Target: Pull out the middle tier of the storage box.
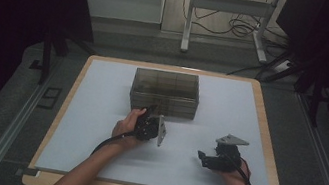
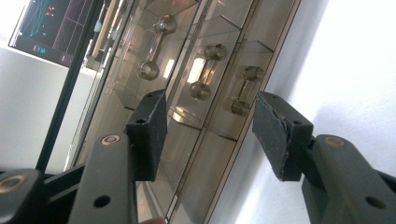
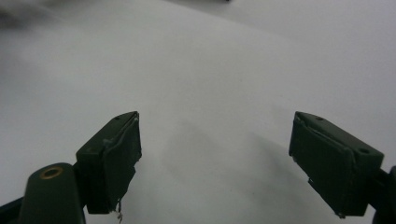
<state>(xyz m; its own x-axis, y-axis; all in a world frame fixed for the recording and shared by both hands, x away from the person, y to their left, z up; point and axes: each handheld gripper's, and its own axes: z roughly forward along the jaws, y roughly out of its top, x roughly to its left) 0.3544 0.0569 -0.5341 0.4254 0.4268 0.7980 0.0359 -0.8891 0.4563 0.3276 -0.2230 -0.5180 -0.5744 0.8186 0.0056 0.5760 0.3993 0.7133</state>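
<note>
The left gripper (image 1: 153, 112) is tipped on its side just before the smoky drawer box (image 1: 165, 91) at the table's (image 1: 99, 107) far middle; its jaws stand partly apart, nothing pinched — a drawer handle (image 2: 204, 71) lies just ahead, between them; well to the right, the right gripper (image 1: 202, 157) rests with jaws wide, nothing between them — only bare table (image 3: 210, 70).

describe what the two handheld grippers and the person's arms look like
Both grippers are black. The left gripper and the right gripper each carry a grey three-cornered plate on top and trail a black cable back along the forearm. Close up, the jaws are chunky black blocks on arms with brass-coloured rivets; the pad edges look worn. The forearms are bare, with no sleeves in view.
</note>
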